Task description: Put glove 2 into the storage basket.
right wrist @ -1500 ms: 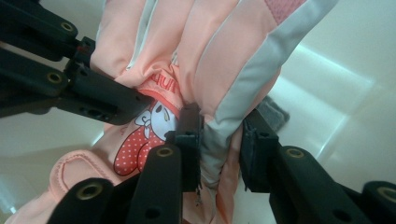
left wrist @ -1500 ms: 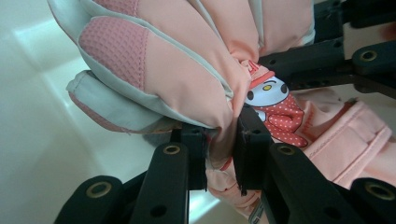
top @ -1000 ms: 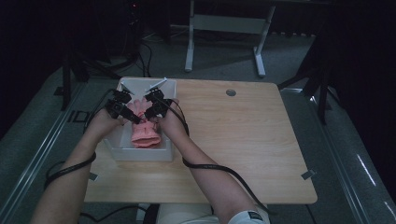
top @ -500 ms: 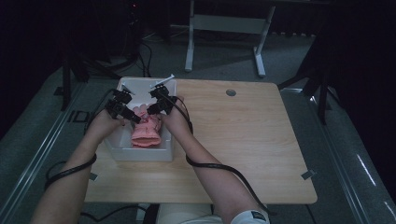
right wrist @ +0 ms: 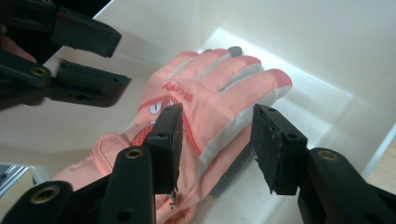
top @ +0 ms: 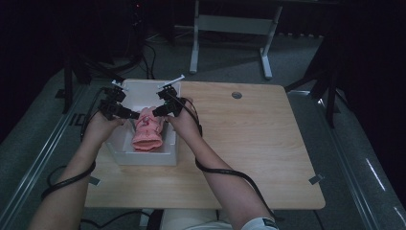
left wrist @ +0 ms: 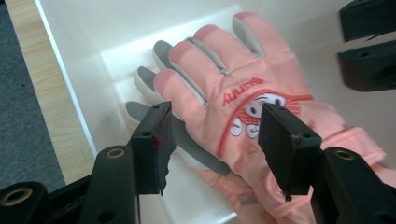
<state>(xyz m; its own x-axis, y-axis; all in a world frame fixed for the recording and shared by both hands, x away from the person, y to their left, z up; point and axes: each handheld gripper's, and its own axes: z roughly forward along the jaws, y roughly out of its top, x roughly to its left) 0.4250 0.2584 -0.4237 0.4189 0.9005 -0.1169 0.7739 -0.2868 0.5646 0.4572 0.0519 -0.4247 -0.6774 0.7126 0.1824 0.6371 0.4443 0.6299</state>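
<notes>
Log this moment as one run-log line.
scene: pink gloves lying in white box | left gripper: open above gloves, jaws just been opening | right gripper: open above gloves, nothing gripped

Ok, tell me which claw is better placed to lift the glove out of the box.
Left, narrowly. The left claw stands open, straddling the glove across its palm; the right claw is open over the finger edge, inside the box.
</notes>
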